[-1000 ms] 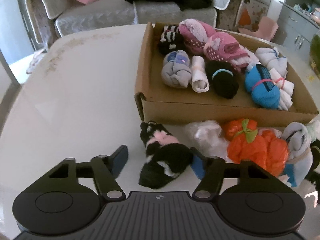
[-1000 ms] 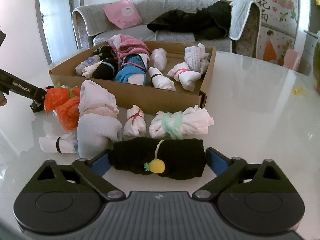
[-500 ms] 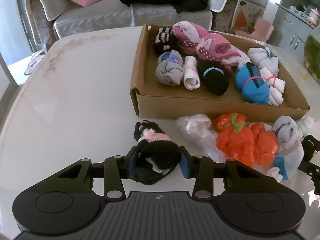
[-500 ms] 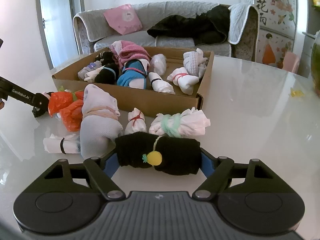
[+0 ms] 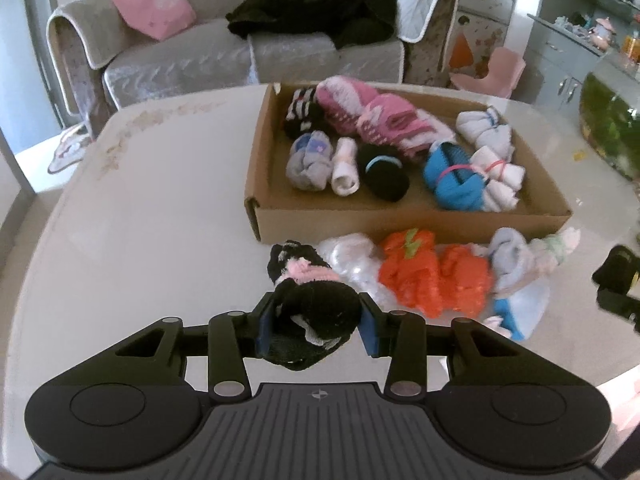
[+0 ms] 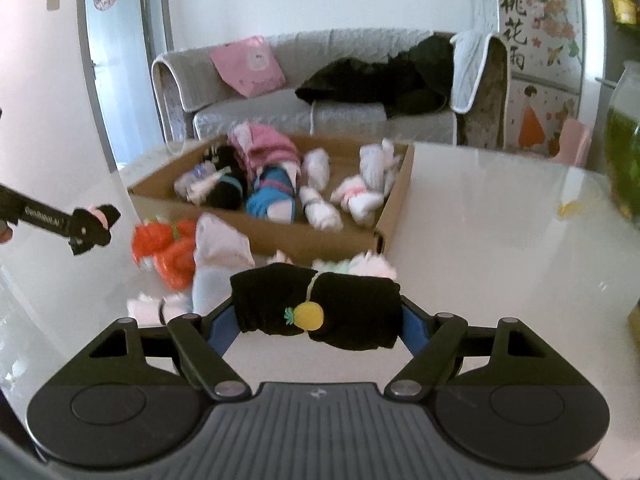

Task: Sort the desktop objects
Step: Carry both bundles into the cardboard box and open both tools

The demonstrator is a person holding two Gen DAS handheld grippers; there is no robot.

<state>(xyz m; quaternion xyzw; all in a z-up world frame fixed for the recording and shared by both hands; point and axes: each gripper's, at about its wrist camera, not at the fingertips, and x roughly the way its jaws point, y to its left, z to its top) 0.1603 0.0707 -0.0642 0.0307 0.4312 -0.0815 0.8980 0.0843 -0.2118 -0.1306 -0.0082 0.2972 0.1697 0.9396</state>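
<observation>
My left gripper (image 5: 316, 322) is shut on a black sock bundle with pink and white trim (image 5: 312, 304), lifted off the white table (image 5: 140, 208). My right gripper (image 6: 316, 320) is shut on a black sock roll with a yellow pineapple tie (image 6: 320, 308), also raised above the table. A shallow cardboard box (image 5: 408, 220) (image 6: 320, 236) holding several rolled sock bundles stands behind both. In front of the box lie orange bundles (image 5: 432, 276) (image 6: 168, 248), a pale grey bundle (image 6: 220, 264) and a clear plastic bag (image 5: 352, 256). The left gripper with its bundle shows at the far left of the right wrist view (image 6: 92, 228).
A grey sofa (image 5: 224, 52) with a pink cushion and a black garment stands beyond the table. A green glass tank (image 6: 624, 160) sits at the right edge. Bare tabletop lies left of the box (image 5: 160, 168) and right of it (image 6: 500, 216).
Both grippers closed on their sock bundles, then rose off the table with them; the box and the loose bundles now look farther below.
</observation>
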